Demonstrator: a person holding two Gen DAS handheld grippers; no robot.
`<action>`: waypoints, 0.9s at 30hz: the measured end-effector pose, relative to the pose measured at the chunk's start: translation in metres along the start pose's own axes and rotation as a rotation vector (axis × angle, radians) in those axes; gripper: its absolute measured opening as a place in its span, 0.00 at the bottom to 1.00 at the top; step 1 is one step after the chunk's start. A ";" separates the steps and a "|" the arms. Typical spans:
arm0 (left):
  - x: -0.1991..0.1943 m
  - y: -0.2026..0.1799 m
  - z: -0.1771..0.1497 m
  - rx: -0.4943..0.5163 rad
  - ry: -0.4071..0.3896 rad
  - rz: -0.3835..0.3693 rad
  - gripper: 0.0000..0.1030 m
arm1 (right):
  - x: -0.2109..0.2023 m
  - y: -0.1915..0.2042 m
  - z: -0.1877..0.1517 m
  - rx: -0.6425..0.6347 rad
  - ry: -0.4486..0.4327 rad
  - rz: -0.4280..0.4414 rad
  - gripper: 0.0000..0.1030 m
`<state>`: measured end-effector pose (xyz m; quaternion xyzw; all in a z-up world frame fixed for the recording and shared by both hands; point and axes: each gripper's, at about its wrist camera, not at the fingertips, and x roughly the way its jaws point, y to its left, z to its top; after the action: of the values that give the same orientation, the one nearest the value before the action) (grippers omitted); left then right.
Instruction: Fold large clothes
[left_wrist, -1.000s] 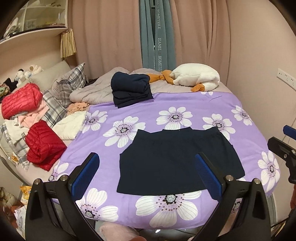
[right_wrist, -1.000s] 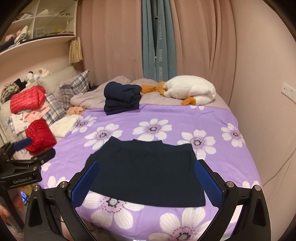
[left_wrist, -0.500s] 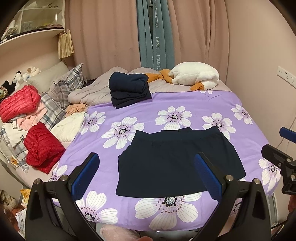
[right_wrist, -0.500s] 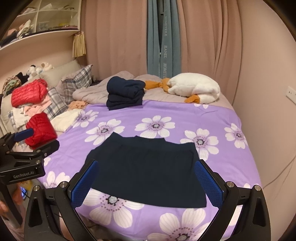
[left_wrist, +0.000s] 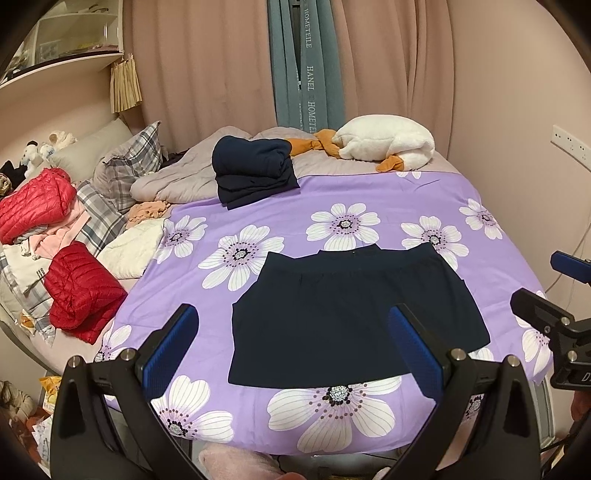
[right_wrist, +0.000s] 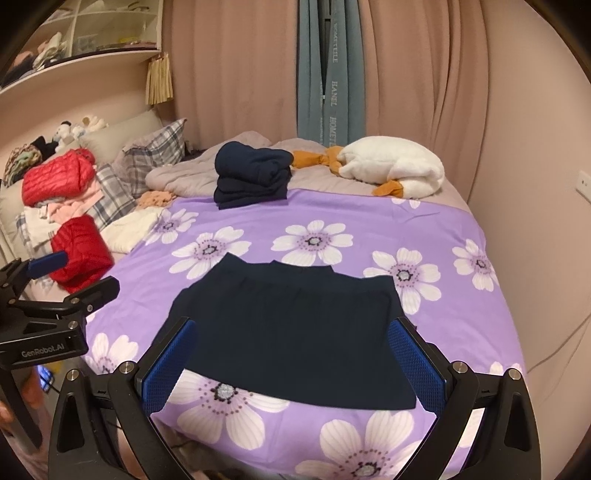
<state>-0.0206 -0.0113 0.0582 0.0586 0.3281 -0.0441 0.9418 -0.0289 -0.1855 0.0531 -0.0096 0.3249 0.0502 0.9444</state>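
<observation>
Both views have drifted slightly; my left hand-held gripper (left_wrist: 291, 347) and right hand-held gripper (right_wrist: 291, 360) hover wide open, empty. Navy skirt (left_wrist: 347, 314) lies flat on the bed (left_wrist: 369, 206): soft, light; I'd pinch hem corners.

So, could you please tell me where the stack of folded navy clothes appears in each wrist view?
Left wrist: stack of folded navy clothes upper centre, at the purple sheet's far edge.
Right wrist: the stack upper centre-left, same edge.
Shared landmark: white plush goose just to its right.
</observation>
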 end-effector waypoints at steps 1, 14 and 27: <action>0.000 0.000 0.000 0.001 0.000 0.002 1.00 | 0.000 0.000 0.000 0.000 0.001 -0.001 0.99; -0.002 -0.006 -0.003 0.005 0.000 -0.002 1.00 | -0.001 0.000 -0.001 -0.002 -0.002 0.007 0.99; -0.005 -0.007 -0.004 0.009 -0.005 -0.004 1.00 | 0.000 0.000 -0.002 0.004 -0.001 0.013 0.99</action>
<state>-0.0279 -0.0169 0.0571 0.0622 0.3258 -0.0473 0.9422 -0.0302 -0.1860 0.0517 -0.0057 0.3246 0.0558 0.9442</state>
